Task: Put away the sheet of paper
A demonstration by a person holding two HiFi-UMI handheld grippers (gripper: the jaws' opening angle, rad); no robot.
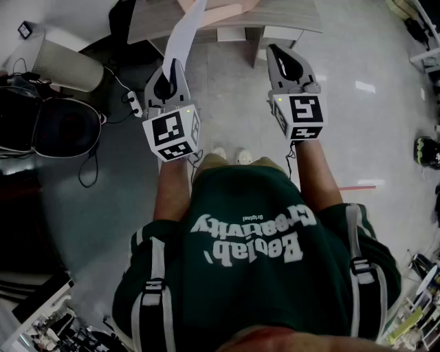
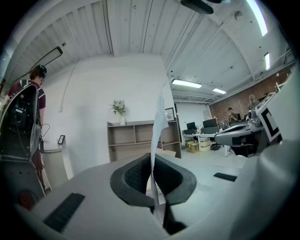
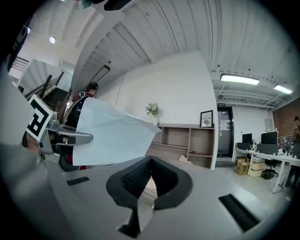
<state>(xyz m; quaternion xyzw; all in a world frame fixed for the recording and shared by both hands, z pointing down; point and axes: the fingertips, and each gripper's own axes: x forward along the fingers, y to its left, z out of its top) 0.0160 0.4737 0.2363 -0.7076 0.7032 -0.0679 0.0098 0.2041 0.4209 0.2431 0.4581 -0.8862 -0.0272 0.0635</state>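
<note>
Before the desk (image 1: pixel 289 15), my left tool (image 1: pixel 170 69) sits left, my right tool (image 1: pixel 287 58) right; the paper (image 1: pixel 184 38) stands in the left tool, reaching toward the desk.

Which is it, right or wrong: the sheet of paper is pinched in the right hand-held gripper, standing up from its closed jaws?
Wrong about the side. The sheet of paper is pinched in the left hand-held gripper, standing up from its closed jaws, as the left gripper view shows. The right hand-held gripper is shut with nothing between its jaws.
</note>
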